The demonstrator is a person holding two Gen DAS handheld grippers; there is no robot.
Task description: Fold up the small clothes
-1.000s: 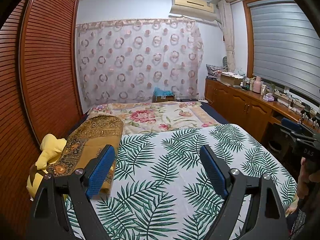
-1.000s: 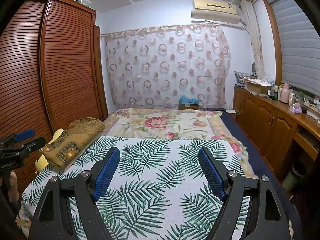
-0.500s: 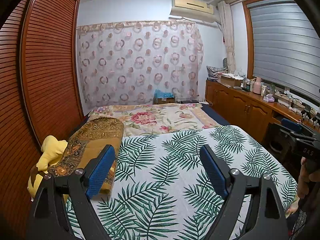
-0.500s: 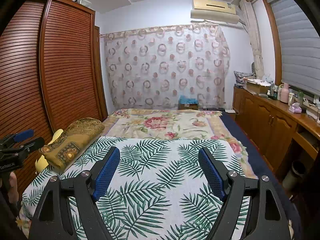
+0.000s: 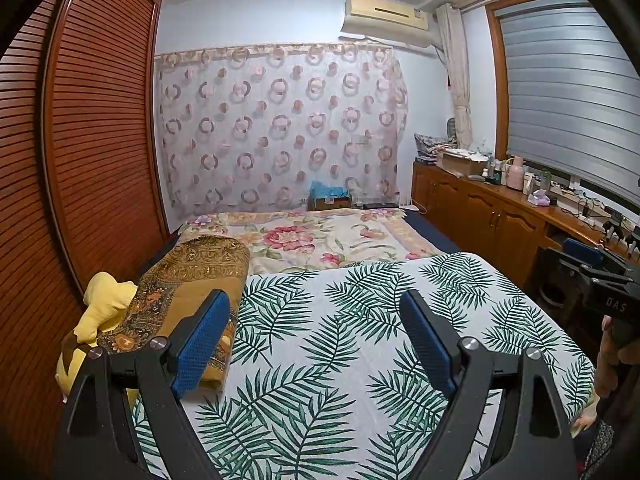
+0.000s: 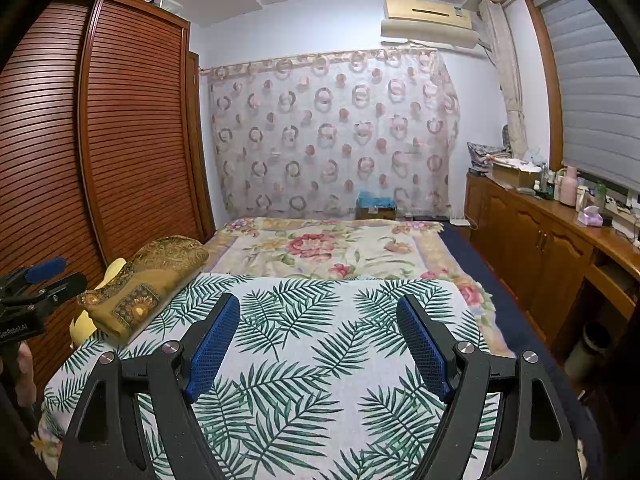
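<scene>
While both grippers (jaws wide, empty) stay put, nothing has shifted.

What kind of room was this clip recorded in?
A home bedroom, most likely: a bed under a palm-leaf sheet, a louvred wooden wardrobe beside it, and a wall air conditioner above a curtain.

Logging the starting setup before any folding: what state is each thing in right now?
Left claw: open, empty.
Right claw: open, empty.
Palm-leaf cloth: spread flat on the bed.
Brown patterned blanket: folded, at the cloth's left edge.
Window blind: lowered.
Wardrobe doors: shut.
</scene>
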